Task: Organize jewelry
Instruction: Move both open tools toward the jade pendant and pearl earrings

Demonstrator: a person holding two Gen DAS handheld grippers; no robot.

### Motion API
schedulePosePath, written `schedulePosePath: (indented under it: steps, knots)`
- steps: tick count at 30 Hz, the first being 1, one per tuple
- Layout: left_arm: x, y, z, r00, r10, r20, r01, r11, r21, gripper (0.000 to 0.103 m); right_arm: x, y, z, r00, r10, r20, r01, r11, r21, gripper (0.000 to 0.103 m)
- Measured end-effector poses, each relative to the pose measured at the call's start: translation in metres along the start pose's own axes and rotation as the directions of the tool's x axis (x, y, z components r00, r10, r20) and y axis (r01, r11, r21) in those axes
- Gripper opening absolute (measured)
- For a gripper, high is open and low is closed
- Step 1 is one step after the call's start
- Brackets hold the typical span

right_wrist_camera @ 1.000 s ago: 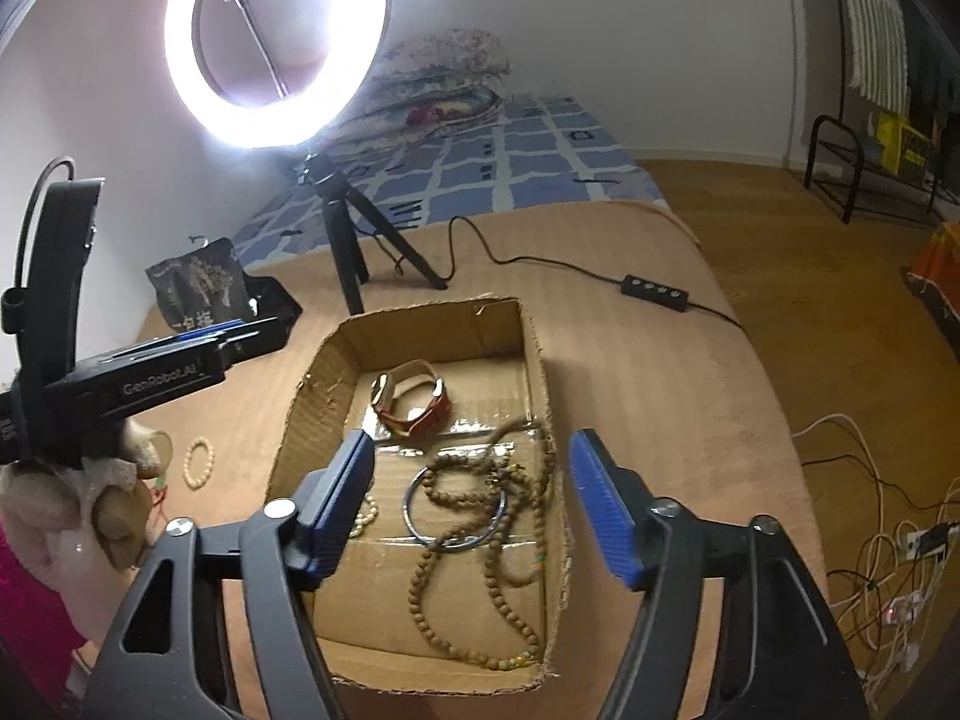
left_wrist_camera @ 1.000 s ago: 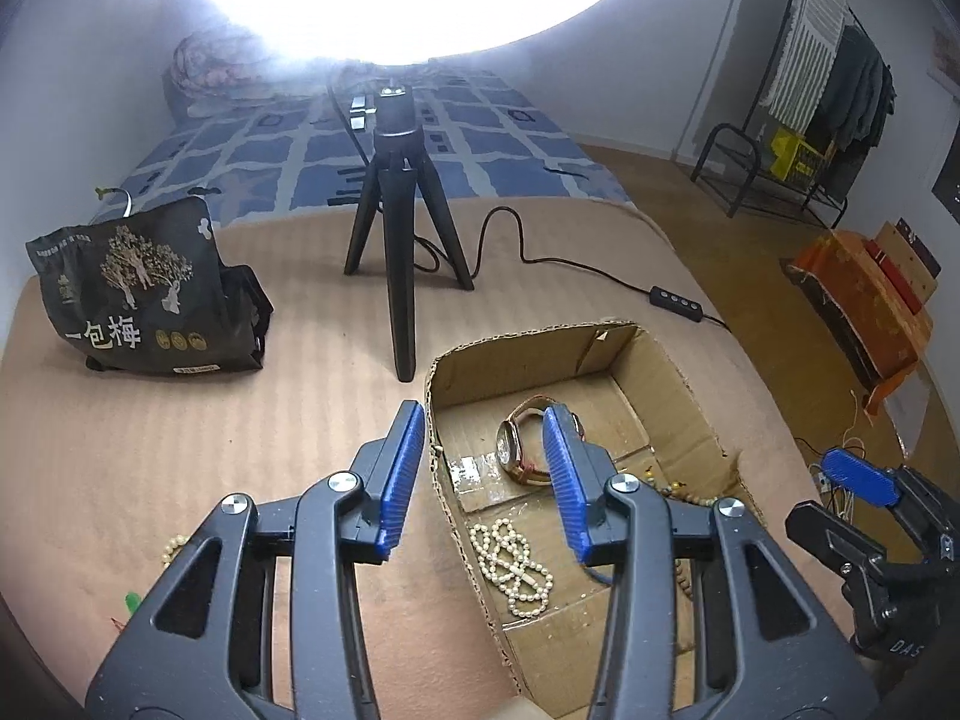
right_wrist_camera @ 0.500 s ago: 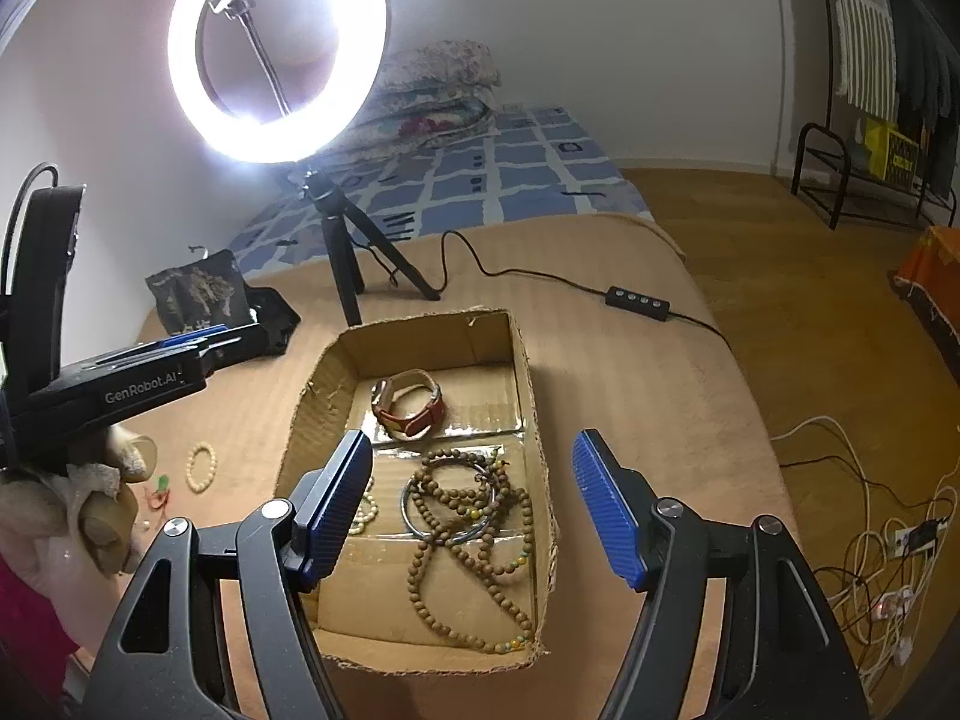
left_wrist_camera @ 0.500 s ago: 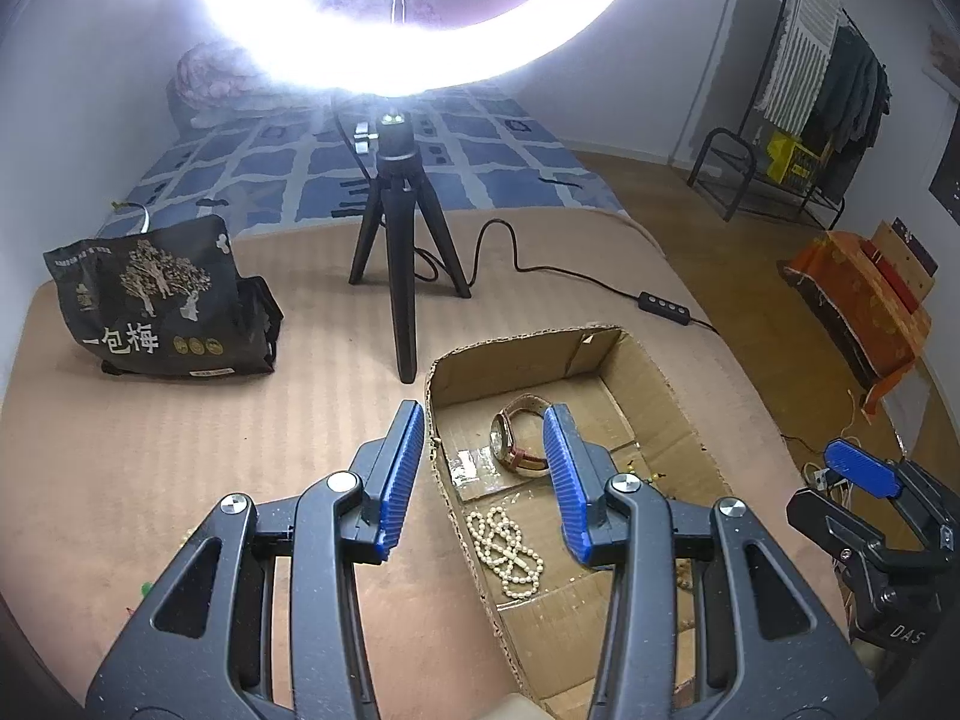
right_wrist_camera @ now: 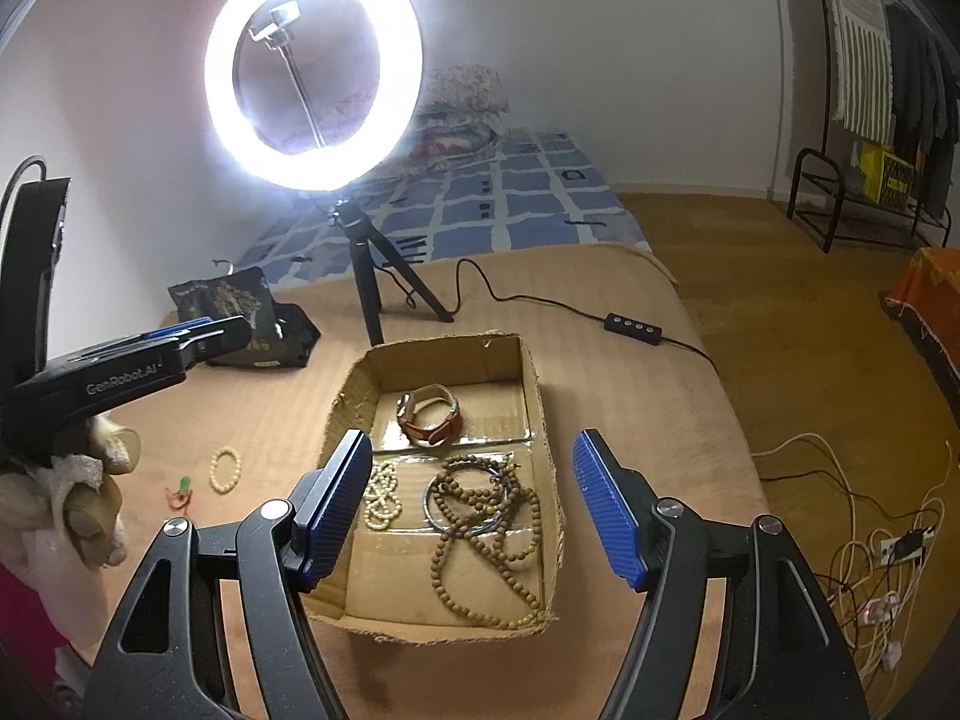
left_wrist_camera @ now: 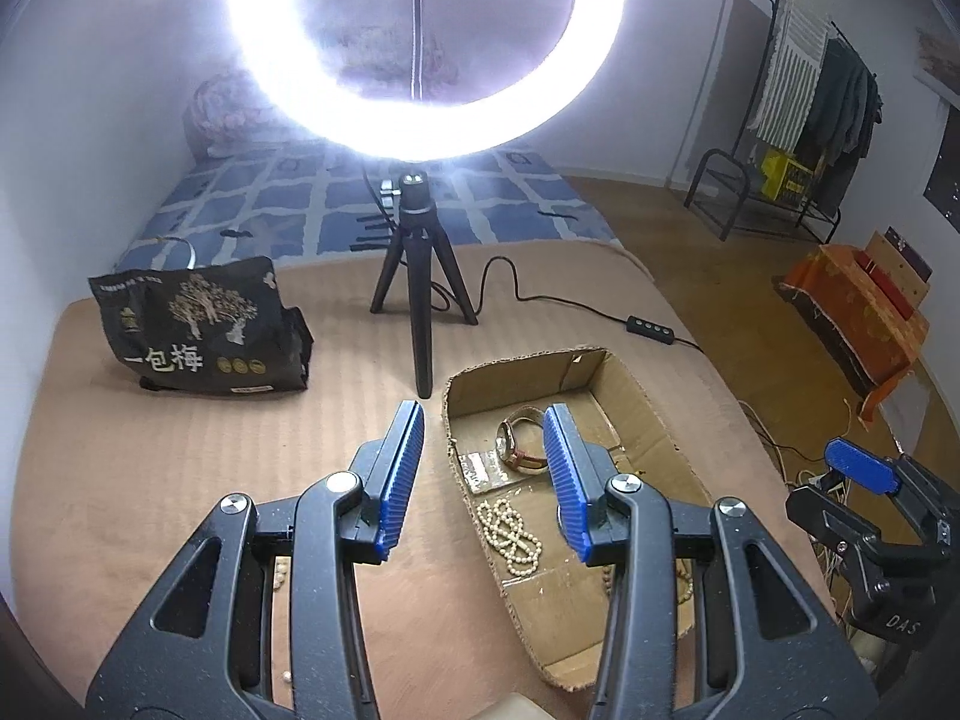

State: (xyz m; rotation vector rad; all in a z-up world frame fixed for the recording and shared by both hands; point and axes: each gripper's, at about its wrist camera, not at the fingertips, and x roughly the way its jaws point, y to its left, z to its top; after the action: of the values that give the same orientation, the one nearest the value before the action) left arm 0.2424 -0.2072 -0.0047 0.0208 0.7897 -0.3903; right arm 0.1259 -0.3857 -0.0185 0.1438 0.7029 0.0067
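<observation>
The tan blanket (right_wrist_camera: 630,420) carries a cardboard box (right_wrist_camera: 543,420), a tripod (right_wrist_camera: 366,294), a black bag (right_wrist_camera: 240,312), a cable remote (right_wrist_camera: 633,322), and a loose pale bead bracelet (right_wrist_camera: 226,469).

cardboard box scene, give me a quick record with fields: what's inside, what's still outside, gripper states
container: cardboard box on the tan blanket
inside, far end: watch
inside, left side: white bead strand
inside, middle: brown bead necklace with a metal bangle
outside, left of box: cream bead bracelet
left gripper: open, empty
right gripper: open, empty, above the box
behind box: ring light on its tripod
</observation>
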Motion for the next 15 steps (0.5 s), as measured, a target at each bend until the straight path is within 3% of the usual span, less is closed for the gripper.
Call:
schedulePosePath:
  steps: [5, 7, 15]
  knots:
    - [-0.026, 0.010, -0.002, 1.000, 0.014, 0.022, -0.015, 1.000, 0.011, 0.042, -0.016, 0.012, -0.001, 1.000, -0.001, 0.017, 0.001, 1.000, -0.008, 0.072]
    - [-0.038, 0.018, -0.004, 0.999, 0.023, 0.035, -0.023, 1.000, 0.012, 0.042, -0.021, 0.018, -0.001, 1.000, 0.002, 0.028, -0.001, 1.000, -0.010, 0.081]
    - [-0.082, 0.064, -0.015, 0.997, 0.059, 0.050, -0.059, 0.998, 0.007, 0.042, -0.031, 0.051, -0.006, 0.999, 0.029, 0.037, -0.028, 0.999, -0.028, 0.082]
